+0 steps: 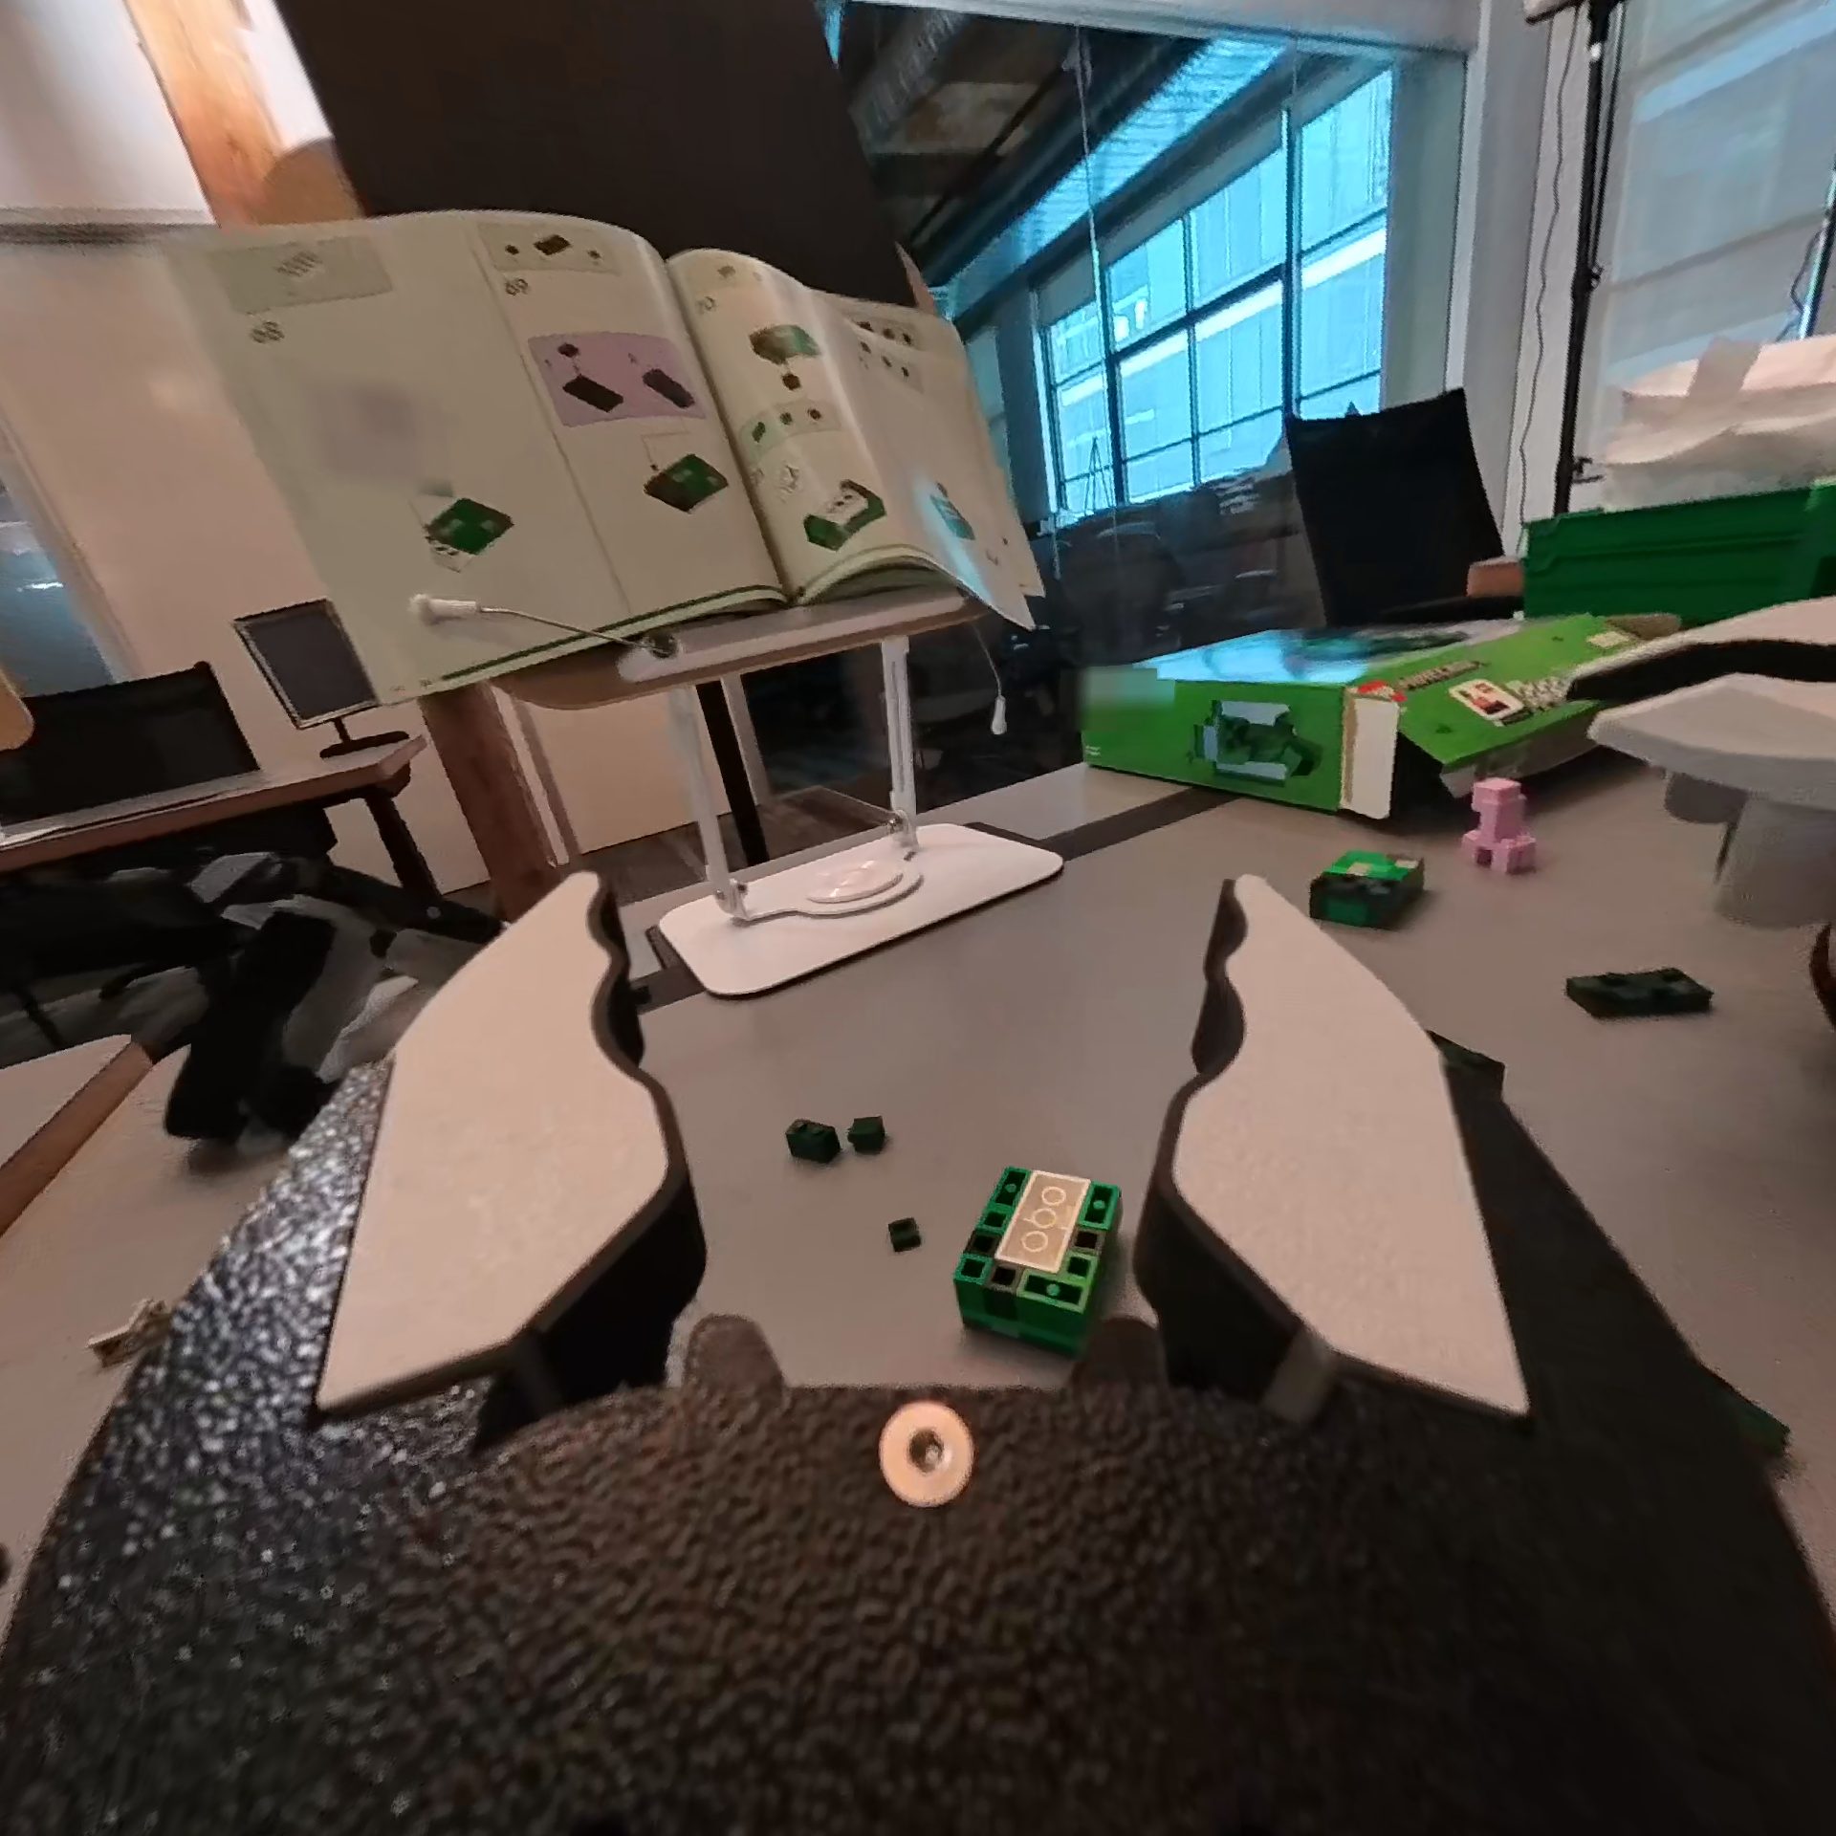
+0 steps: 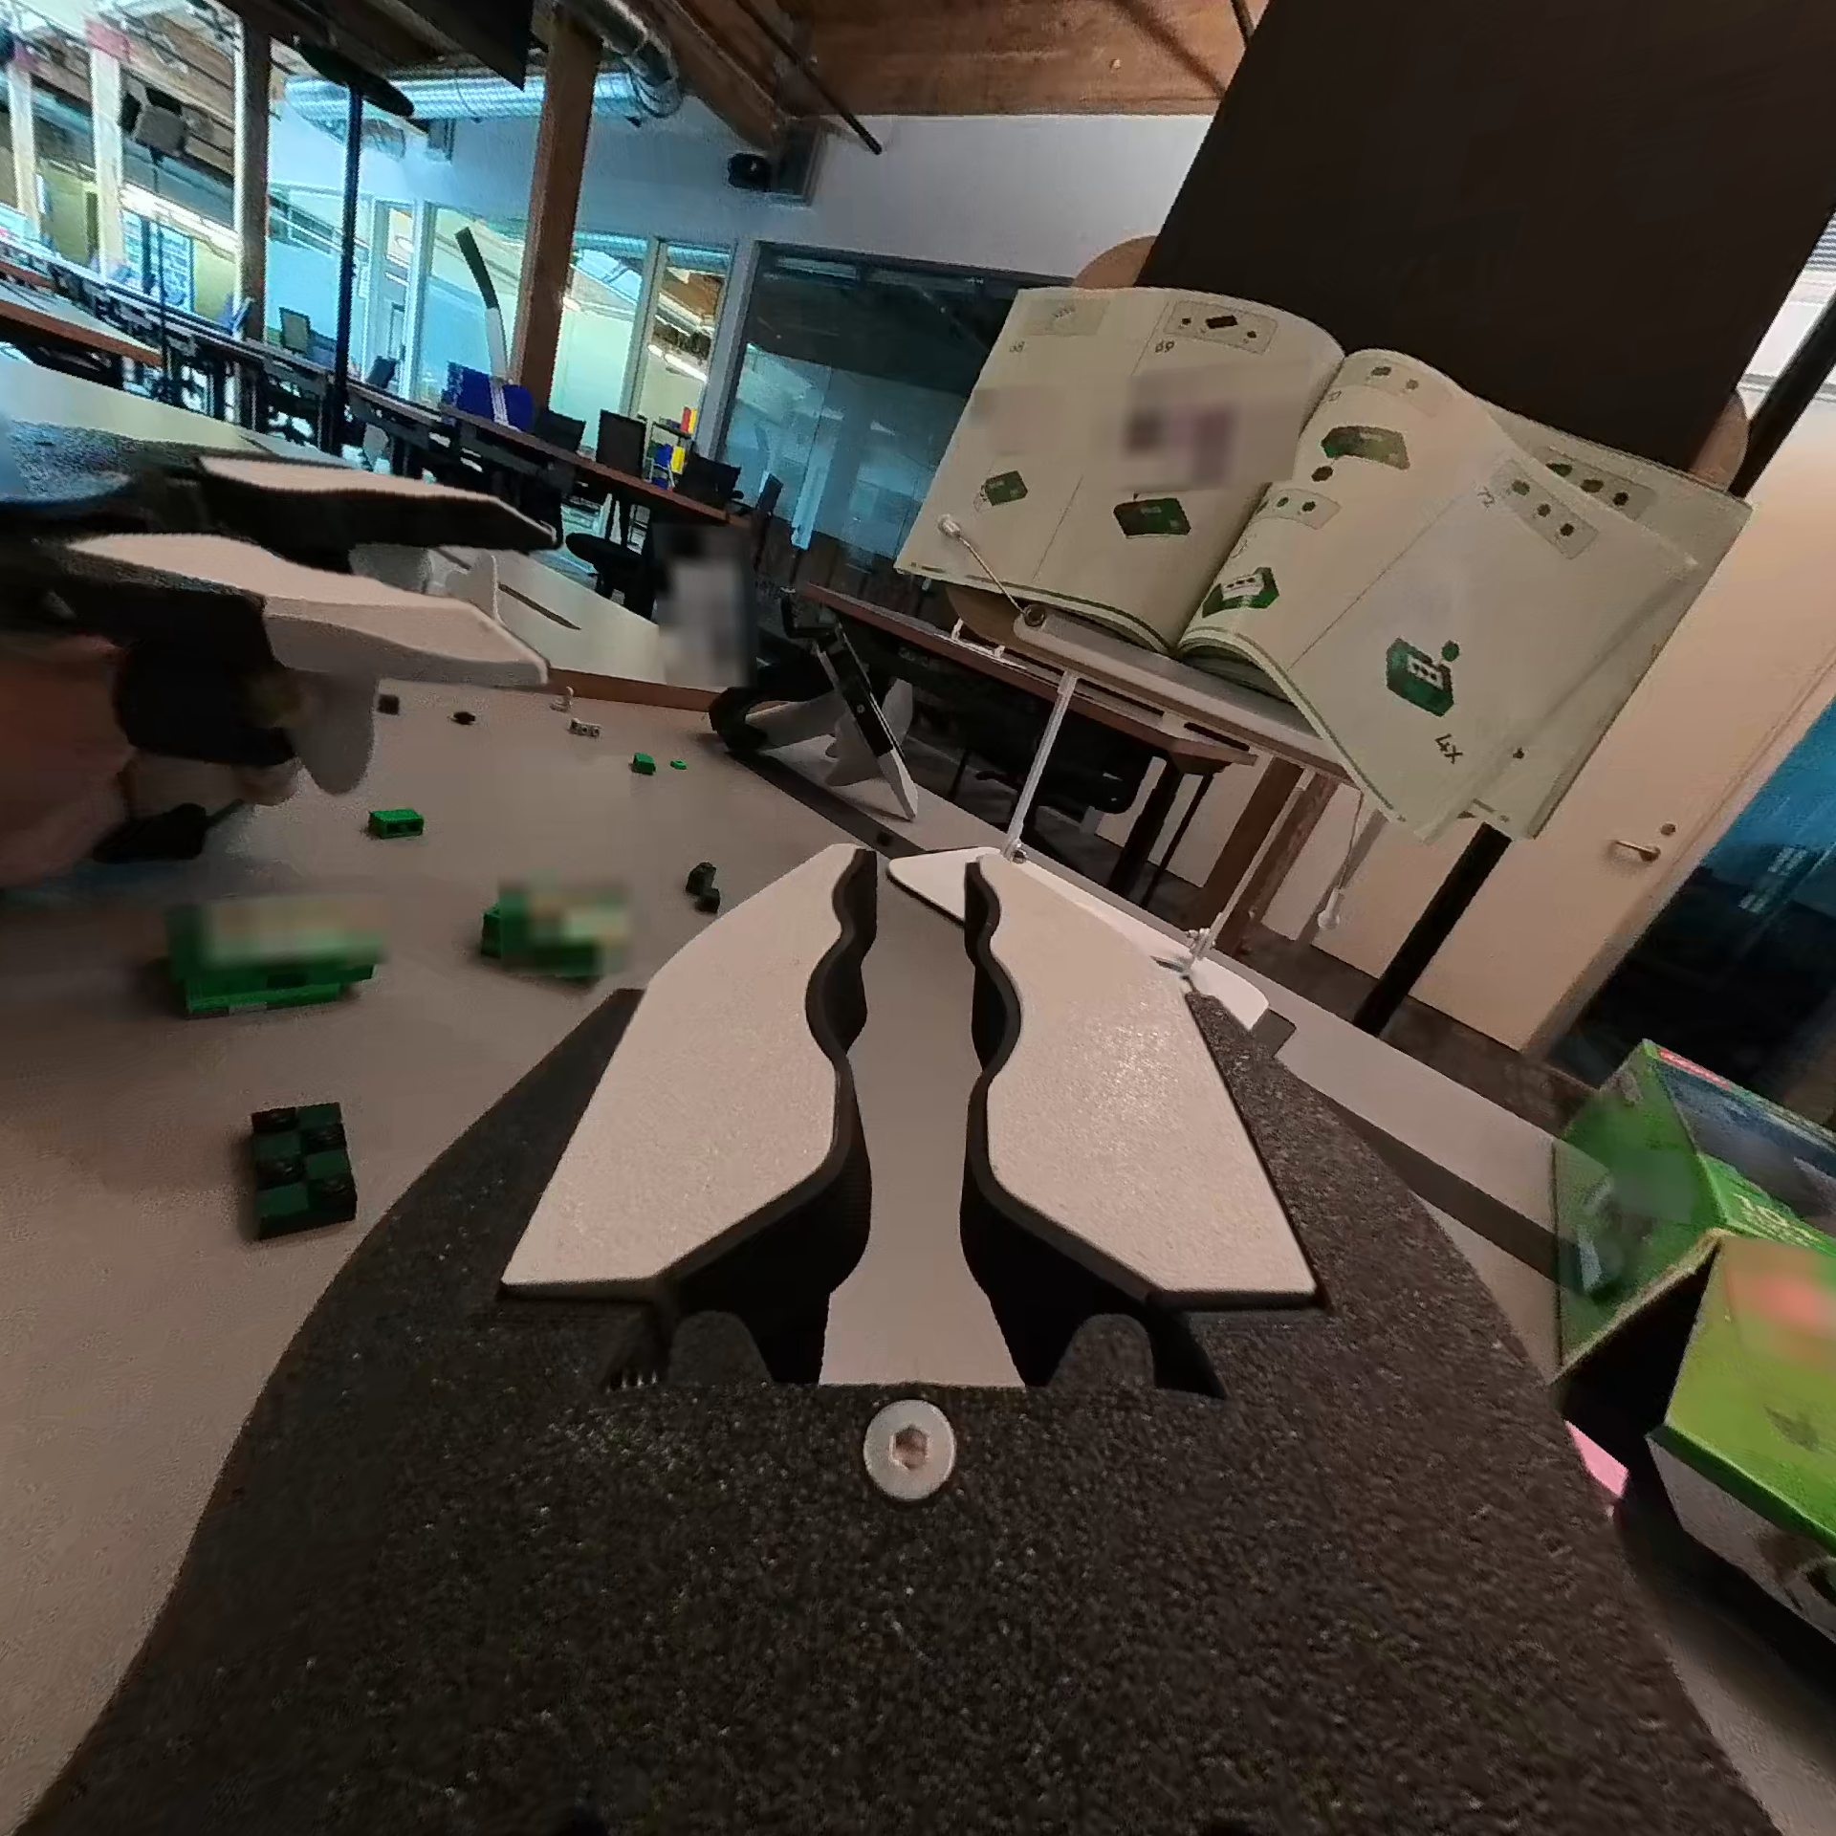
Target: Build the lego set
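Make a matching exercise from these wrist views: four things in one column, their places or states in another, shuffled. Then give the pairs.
Things:
1. Open instruction booklet
2. Small pink brick figure
3. Green brick block with a white studded top plate
4. Green cardboard set box

Places or states:
A. On the grey table between the open left gripper's fingers
B. Propped on a white stand
C. Lying flat with an end flap open
D. Standing just in front of the box

Pairs: 1-B, 2-D, 3-A, 4-C
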`<state>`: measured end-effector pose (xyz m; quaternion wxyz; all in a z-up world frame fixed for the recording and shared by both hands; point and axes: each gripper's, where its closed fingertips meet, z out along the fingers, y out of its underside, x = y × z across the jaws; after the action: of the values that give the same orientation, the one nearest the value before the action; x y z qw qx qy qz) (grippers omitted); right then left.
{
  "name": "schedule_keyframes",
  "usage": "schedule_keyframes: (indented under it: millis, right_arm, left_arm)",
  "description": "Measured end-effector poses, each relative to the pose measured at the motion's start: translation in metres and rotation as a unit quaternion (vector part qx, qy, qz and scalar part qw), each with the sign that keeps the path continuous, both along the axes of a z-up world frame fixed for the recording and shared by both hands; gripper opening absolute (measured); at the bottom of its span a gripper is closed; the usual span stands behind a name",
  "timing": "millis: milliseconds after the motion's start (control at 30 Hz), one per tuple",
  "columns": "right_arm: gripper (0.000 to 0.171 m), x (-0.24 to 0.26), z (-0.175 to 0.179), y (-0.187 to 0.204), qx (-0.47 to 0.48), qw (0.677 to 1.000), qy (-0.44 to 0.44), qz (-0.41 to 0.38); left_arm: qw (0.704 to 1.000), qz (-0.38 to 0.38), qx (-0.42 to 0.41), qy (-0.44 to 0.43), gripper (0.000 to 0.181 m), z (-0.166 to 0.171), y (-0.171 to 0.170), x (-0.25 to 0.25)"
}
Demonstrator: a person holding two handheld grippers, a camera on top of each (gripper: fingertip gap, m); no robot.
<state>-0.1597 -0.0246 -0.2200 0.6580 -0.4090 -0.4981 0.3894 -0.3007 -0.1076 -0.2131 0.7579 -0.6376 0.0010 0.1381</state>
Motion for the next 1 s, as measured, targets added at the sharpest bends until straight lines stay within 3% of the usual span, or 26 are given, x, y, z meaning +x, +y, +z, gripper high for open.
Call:
schedule_keyframes:
  millis: [233,400,567,667,767,1000]
  right_arm:
    - [0.011,-0.007,-0.004,-0.003,0.029,0.999,-0.018,0.003]
    - [0.006,-0.012,-0.010,-0.006,0.070,0.997,-0.040,-0.008]
    - [0.006,-0.009,-0.008,0.001,0.033,0.999,-0.031,-0.006]
    - [0.001,-0.004,-0.003,0.008,-0.009,1.000,-0.011,-0.003]
    - [0.000,-0.001,0.000,0.016,-0.050,0.999,0.004,-0.003]
    - [0.007,0.005,-0.001,0.038,-0.083,0.995,0.018,-0.054]
  left_arm:
    - [0.995,0.058,0.009,0.079,0.097,0.009,-0.015,-0.006]
    - [0.997,0.065,0.011,0.041,0.095,0.008,-0.020,-0.020]
    - [0.998,0.066,0.009,-0.008,0.094,0.004,-0.026,-0.029]
    - [0.998,0.059,-0.009,-0.025,0.082,-0.002,-0.029,-0.026]
    - [0.992,0.111,-0.056,-0.039,0.061,-0.016,-0.031,-0.038]
    - [0.977,0.183,-0.107,-0.023,0.050,-0.028,-0.031,-0.047]
